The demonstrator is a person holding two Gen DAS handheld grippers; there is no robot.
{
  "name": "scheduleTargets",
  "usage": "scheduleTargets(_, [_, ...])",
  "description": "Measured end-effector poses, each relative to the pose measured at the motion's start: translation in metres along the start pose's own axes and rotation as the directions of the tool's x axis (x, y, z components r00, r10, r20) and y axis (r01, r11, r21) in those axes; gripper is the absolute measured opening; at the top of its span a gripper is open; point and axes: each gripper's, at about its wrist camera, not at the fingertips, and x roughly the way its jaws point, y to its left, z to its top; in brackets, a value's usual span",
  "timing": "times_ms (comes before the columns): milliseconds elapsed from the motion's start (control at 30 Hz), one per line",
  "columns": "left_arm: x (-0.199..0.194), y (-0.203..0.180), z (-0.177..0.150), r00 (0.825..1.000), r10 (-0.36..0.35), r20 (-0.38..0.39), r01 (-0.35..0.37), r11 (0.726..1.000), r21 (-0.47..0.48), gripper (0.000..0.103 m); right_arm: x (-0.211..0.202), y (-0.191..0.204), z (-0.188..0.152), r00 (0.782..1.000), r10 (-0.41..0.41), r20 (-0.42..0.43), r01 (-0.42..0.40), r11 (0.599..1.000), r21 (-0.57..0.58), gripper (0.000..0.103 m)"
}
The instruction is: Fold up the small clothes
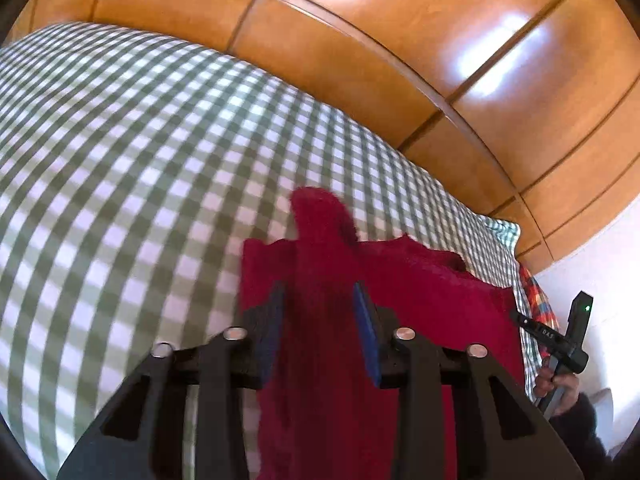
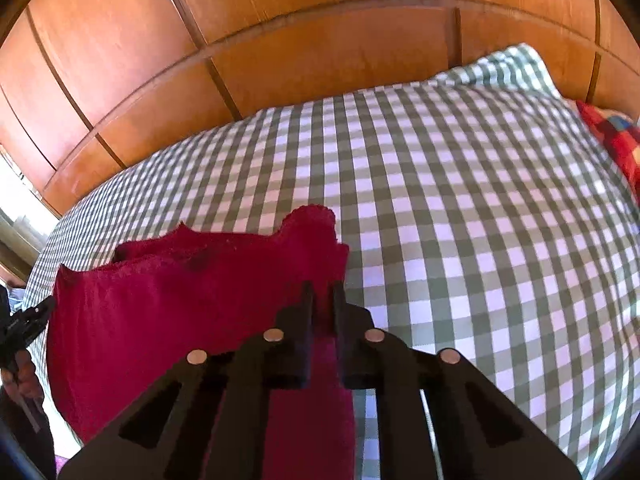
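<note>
Now, per item:
Cloth: small dark-red fleecy garment (image 1: 420,280), lifted by 2 corners above the bed; top edge stretched between both hand-held grippers, rest hangs down in front of the cams.
Left hand-held gripper (image 1: 320,292): in left wrist view the blue pads (image 1: 366,320) look apart, red fabric runs between them and bunches up past the tips; pic blurred, so pad contact not clear, but jaws are nearly closed and clenched on the cloth corner.
Right hand-held gripper (image 2: 322,292): fingers close together w/ only a narrow slot, red fabric pinched in it, corner poking up beyond the tips; grasping the cloth.
Bed (image 2: 460,208): green/white check cover, under and behind the cloth.
Wardrobe (image 1: 360,40): orange-brown wood panels behind the bed, bright glare spots.
Pillow (image 2: 612,140): red patterned, at the bed's far right edge in right wrist view.
Person: fingers of a hand (image 1: 556,384) wrapped round the other gripper's handle, low right in left wrist view.
</note>
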Motion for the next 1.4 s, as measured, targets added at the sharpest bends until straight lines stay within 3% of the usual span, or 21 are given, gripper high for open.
scheduleTargets(33, [-0.002, -0.004, 0.000, 0.999, 0.025, 0.028, -0.026, 0.999, 0.021, 0.007, -0.006, 0.002, 0.001, 0.999, -0.009, 0.033, 0.009, 1.000, -0.007, 0.007])
scheduleTargets(67, [-0.007, -0.008, 0.000, 0.994, 0.079, 0.081, -0.081, 0.996, 0.025, 0.007, -0.012, 0.003, 0.002, 0.998, -0.016, 0.068, 0.017, 1.000, -0.011, 0.007])
scheduleTargets(133, [-0.006, -0.003, 0.000, 0.987, 0.134, 0.092, -0.133, 0.991, -0.014, 0.007, -0.014, 0.000, 0.002, 0.993, -0.039, 0.107, 0.038, 0.999, 0.012, 0.007])
scheduleTargets(267, [0.028, 0.005, -0.013, 0.956, 0.293, 0.000, -0.293, 0.956, -0.002, 0.007, 0.029, -0.002, -0.015, 0.994, -0.112, 0.017, 0.112, 0.994, 0.002, 0.007])
scheduleTargets(400, [0.033, -0.008, -0.018, 0.933, 0.359, 0.015, -0.360, 0.933, 0.031, 0.008, 0.034, -0.003, -0.025, 0.990, -0.131, 0.044, 0.131, 0.991, 0.007, 0.010])
scheduleTargets(533, [0.018, -0.030, -0.020, 0.885, 0.460, 0.069, -0.464, 0.884, 0.058, 0.016, 0.032, -0.003, -0.025, 0.990, -0.138, 0.043, 0.138, 0.990, 0.000, 0.012])
scheduleTargets(600, [0.006, -0.043, -0.024, 0.870, 0.479, 0.120, -0.488, 0.870, 0.067, 0.016, 0.032, -0.004, -0.022, 0.987, -0.155, 0.042, 0.154, 0.988, 0.017, 0.024])
scheduleTargets(633, [-0.001, -0.049, -0.027, 0.868, 0.476, 0.141, -0.489, 0.870, 0.070, 0.016, 0.029, -0.006, -0.023, 0.985, -0.165, 0.044, 0.164, 0.986, 0.031, 0.034])
scheduleTargets(733, [-0.016, -0.066, -0.040, 0.867, 0.462, 0.185, -0.483, 0.870, 0.092, 0.016, 0.017, -0.012, -0.020, 0.985, -0.162, 0.053, 0.159, 0.986, 0.055, 0.051])
scheduleTargets(1133, [-0.033, -0.094, -0.074, 0.876, 0.429, 0.222, -0.468, 0.868, 0.166, 0.016, -0.032, 0.003, -0.044, 0.993, -0.089, 0.074, 0.086, 0.995, 0.048, 0.058])
scheduleTargets(1300, [-0.035, -0.098, -0.083, 0.877, 0.425, 0.222, -0.465, 0.868, 0.175, 0.016, -0.029, 0.006, -0.048, 0.997, -0.065, 0.043, 0.063, 0.997, 0.052, 0.055])
scheduleTargets(1400, [-0.037, -0.099, -0.087, 0.878, 0.423, 0.223, -0.463, 0.869, 0.176, 0.016, -0.024, 0.007, -0.050, 0.998, -0.056, 0.020, 0.055, 0.998, 0.040, 0.030])
